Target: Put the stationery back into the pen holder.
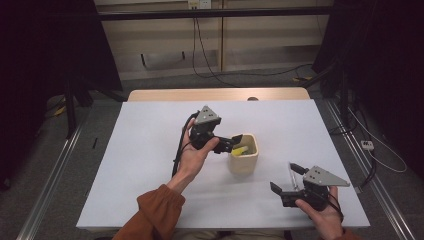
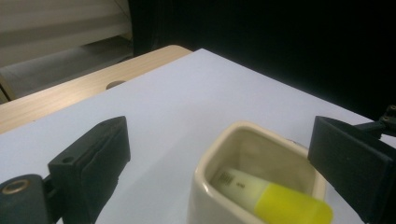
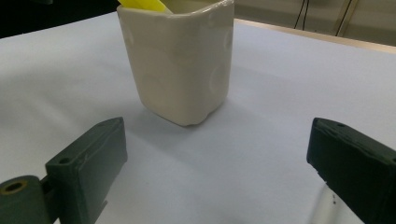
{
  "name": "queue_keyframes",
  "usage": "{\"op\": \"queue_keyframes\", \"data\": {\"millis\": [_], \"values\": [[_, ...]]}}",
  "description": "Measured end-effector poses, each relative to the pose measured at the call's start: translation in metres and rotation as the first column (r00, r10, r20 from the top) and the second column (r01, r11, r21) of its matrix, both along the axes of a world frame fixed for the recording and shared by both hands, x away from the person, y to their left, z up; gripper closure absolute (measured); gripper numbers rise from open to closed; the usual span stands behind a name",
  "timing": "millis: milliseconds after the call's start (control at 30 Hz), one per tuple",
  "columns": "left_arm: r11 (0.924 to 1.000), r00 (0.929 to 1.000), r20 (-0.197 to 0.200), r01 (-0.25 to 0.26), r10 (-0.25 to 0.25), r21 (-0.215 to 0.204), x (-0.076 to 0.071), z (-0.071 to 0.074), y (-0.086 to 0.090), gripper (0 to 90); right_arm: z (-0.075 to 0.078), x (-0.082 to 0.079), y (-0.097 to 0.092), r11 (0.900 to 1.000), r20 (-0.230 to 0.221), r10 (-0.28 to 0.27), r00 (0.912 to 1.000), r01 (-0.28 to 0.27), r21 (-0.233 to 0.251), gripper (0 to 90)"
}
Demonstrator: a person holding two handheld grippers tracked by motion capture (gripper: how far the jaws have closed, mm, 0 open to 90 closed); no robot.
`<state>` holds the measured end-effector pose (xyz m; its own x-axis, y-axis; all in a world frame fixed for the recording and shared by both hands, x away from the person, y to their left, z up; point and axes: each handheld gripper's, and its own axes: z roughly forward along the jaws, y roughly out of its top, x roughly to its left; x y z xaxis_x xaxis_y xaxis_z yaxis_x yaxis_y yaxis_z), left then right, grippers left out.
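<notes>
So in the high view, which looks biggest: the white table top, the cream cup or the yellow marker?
Largest to smallest:
1. White table top
2. Cream cup
3. Yellow marker, partly hidden inside the cup, so its full length is unclear.

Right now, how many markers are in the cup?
1 visible: a yellow-capped marker leaning inside the cream cup, its cap end up at the rim. The cup's bottom is hidden, so something smaller could lie there.

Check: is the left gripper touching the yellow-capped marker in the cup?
Apart. The left gripper view shows the left gripper open, both jaws standing clear of the marker, which leans inside the cream cup with nothing pressing on it.
</notes>
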<state>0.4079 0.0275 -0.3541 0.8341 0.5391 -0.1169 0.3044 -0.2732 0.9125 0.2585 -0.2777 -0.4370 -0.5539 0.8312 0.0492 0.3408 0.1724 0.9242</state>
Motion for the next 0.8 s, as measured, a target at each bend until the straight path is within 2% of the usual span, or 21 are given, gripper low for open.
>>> {"op": "queue_keyframes", "data": {"millis": [133,200,267,433,567,633,667,800], "values": [[0.9995,0.9995,0.008,-0.031,0.031,0.000,-0.005,-0.002,0.014,5.8,0.000,0.000,0.000,1.0000,0.001,-0.001,1.0000,0.001,0.000,4.6],[0.9996,0.9996,0.001,-0.029,0.029,0.000,-0.007,-0.005,0.021,5.7,0.000,0.000,0.000,1.0000,0.001,-0.002,1.0000,0.002,0.001,4.6],[0.9994,0.9996,0.001,-0.028,0.027,0.023,-0.008,-0.008,0.028,5.8,0.000,0.000,0.000,1.0000,0.000,-0.001,1.0000,0.001,0.000,4.7],[0.9975,0.9986,-0.013,-0.051,0.051,0.049,-0.015,-0.018,0.046,5.6,0.001,0.000,-0.001,1.0000,-0.002,-0.003,1.0000,0.003,-0.004,6.0],[0.9937,0.9961,-0.036,-0.078,0.081,0.081,-0.021,-0.028,0.064,5.7,0.002,0.000,-0.003,1.0000,-0.002,-0.005,1.0000,0.005,-0.006,8.2],[0.9939,0.9953,-0.051,-0.079,0.083,0.077,-0.024,-0.034,0.073,5.7,0.003,0.000,-0.004,1.0000,-0.011,-0.003,0.9999,0.003,-0.004,11.2],[0.9923,0.9939,-0.061,-0.087,0.092,0.088,-0.026,-0.036,0.078,5.7,0.003,0.000,-0.004,1.0000,-0.015,0.000,0.9999,-0.001,-0.007,12.6],[0.9898,0.9928,-0.063,-0.094,0.101,0.107,-0.037,-0.047,0.097,6.5,0.006,0.001,-0.008,0.9999,-0.042,-0.009,0.9991,0.009,-0.007,14.6]]}}
